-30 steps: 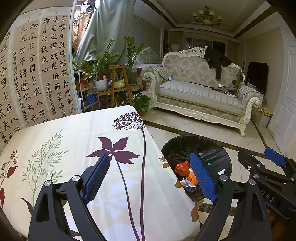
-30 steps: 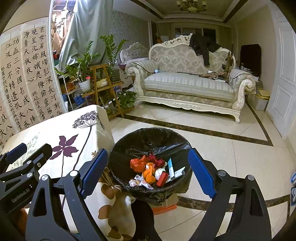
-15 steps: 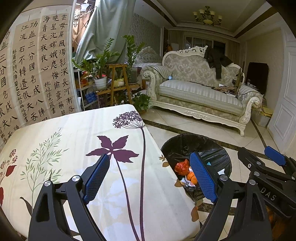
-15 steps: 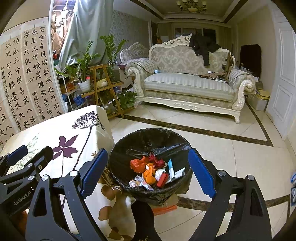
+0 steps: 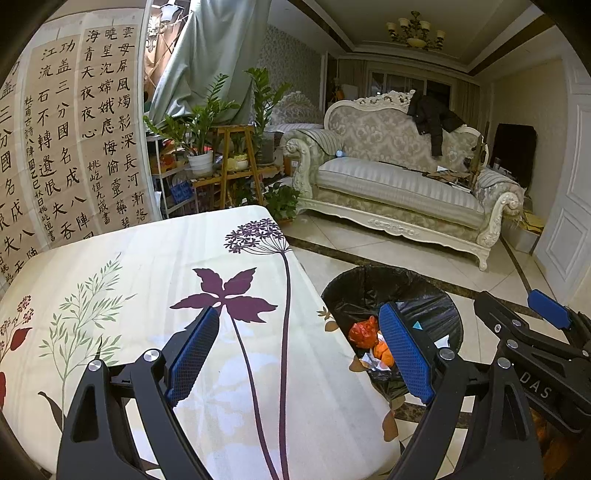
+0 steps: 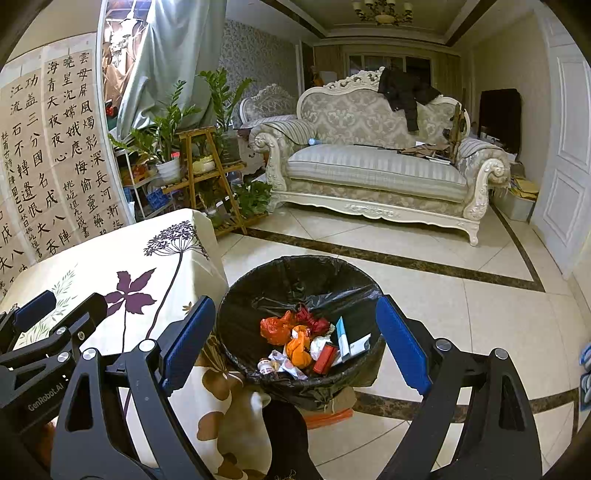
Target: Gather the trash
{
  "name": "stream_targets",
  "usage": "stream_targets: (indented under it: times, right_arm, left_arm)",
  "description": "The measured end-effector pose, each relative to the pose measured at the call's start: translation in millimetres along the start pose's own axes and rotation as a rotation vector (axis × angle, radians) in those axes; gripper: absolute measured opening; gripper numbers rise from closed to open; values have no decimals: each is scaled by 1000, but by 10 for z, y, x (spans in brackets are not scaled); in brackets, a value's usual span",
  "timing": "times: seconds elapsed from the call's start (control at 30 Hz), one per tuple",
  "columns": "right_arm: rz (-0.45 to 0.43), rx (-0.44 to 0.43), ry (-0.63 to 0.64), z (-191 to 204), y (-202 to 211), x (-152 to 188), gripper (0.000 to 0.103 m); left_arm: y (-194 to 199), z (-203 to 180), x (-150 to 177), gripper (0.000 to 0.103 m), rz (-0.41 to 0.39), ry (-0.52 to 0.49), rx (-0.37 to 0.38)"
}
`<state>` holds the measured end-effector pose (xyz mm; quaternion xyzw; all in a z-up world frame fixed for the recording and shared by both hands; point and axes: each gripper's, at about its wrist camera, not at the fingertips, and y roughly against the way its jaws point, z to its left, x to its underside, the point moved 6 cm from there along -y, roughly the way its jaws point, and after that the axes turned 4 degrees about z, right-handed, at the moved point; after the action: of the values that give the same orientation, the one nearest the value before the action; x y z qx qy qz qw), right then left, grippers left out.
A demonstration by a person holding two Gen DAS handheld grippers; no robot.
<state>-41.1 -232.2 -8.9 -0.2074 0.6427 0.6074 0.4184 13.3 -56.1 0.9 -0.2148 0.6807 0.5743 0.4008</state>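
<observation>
Nothing has shifted since the earlier frames. The cream, flower-printed cloth-covered desk [image 5: 155,280] lies under the left gripper [image 5: 299,350], jaws apart and empty. Just beside the desk stands the round black-lined trash bin [image 6: 295,280], under the right gripper [image 6: 295,339], likewise apart and empty. Only the right view shows the crumpled red, orange and white trash [image 6: 303,343] fully.

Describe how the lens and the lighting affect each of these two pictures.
Left wrist view: fisheye bends the white panelled door, corners dark, lit chandelier glows. Right wrist view: same curved edges, and the black-lined round trash bin shows sharp.
</observation>
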Motion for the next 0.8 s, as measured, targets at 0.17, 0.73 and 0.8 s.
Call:
stream_targets:
  times: [0.17,0.73,0.8]
  right_arm:
    - [-1,1,1,1,0,2,86]
    - [1,1,1,2,-3,1,86]
    - [2,0,2,4,-3,0,87]
  left_arm:
    - [-3,-8,21,86,2,6,5]
    - [20,-107,19,86,-20,-7,6]
    - [19,-103,15,86,-19,-8,11]
